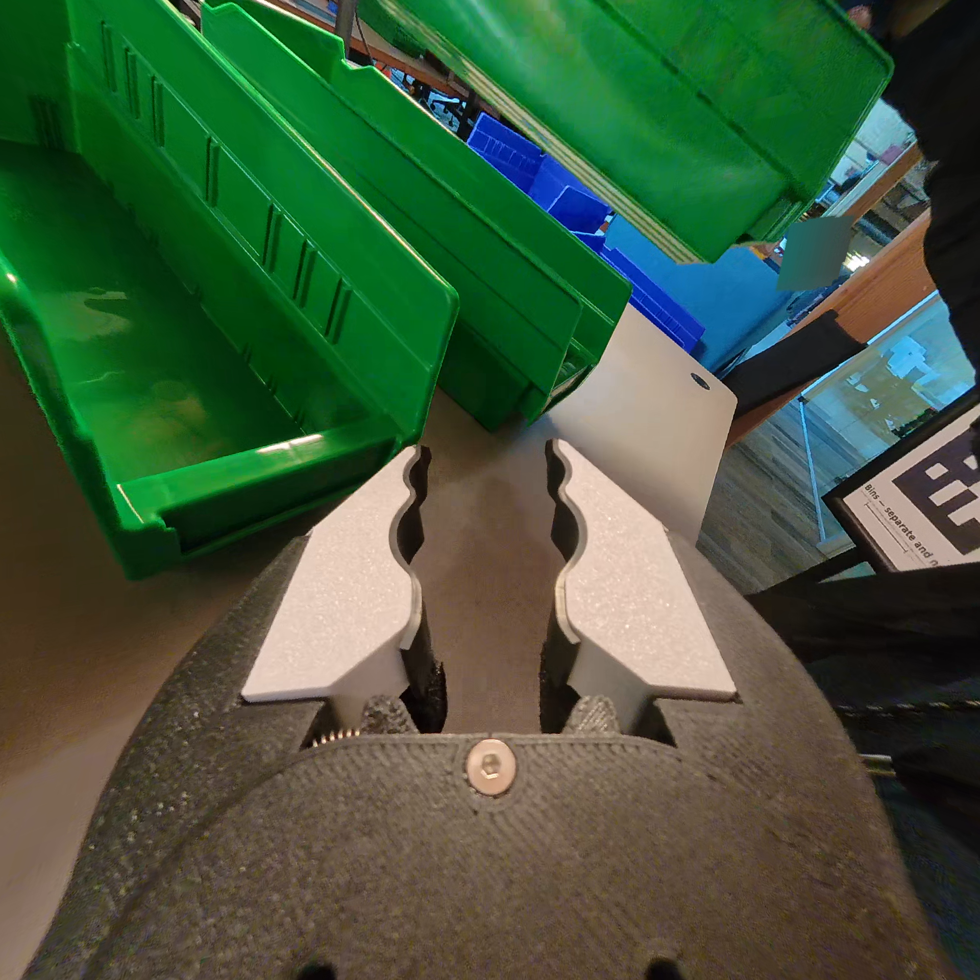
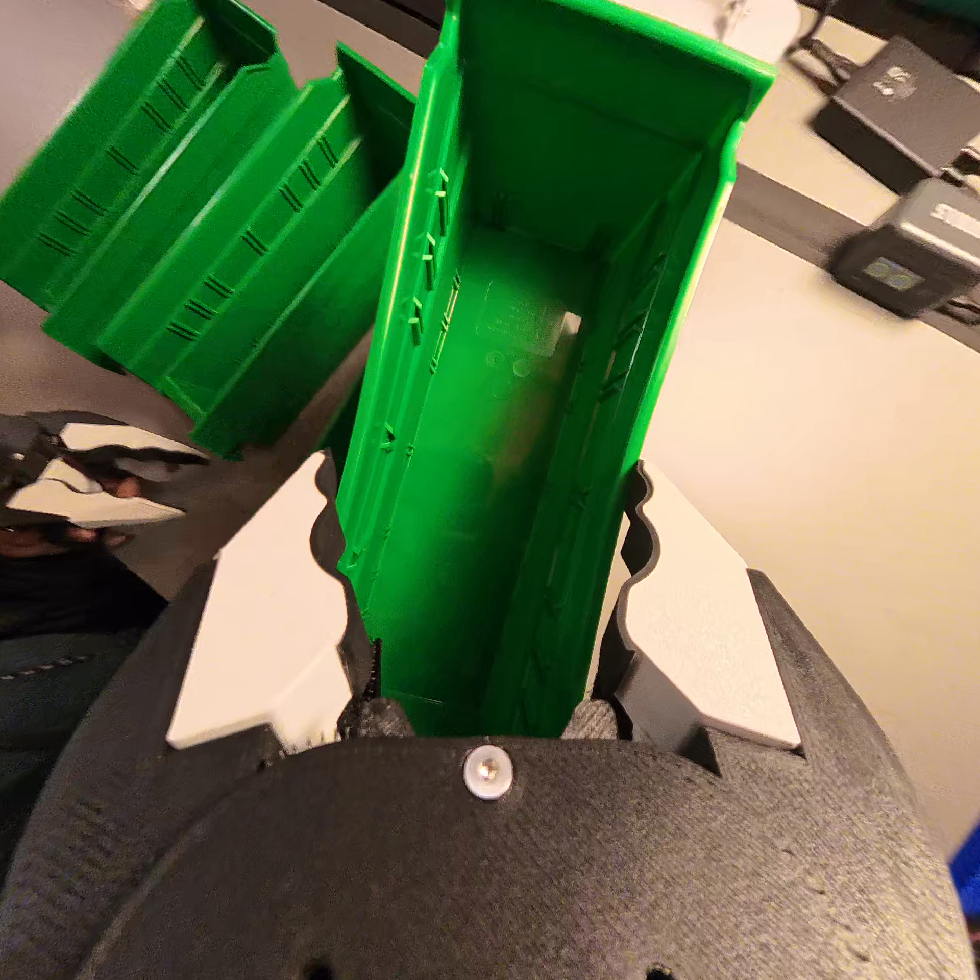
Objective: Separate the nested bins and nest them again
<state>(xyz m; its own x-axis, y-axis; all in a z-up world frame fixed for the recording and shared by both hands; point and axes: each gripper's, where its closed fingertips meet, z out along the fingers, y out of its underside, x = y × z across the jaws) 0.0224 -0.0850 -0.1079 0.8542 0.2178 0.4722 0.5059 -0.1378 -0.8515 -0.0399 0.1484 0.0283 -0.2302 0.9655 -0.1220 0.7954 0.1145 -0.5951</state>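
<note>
Green bin [image 2: 509, 424] is up off the counter [image 2: 795, 477], clamped across its width by the right hand-held gripper [image 2: 482, 509]. Left hand-held gripper [image 1: 485, 477] sits part-open w/ nothing in it, next to two more green bins [image 1: 212, 318] on the counter.

Green bins [image 2: 509, 424] (ribbed walls); blue bins [image 1: 562, 185] behind.

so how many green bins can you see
3, possibly more nested and hidden. One lies on the table at the left, one sits beside it to its right, and one is raised in the right claw, the raised bin.
</note>
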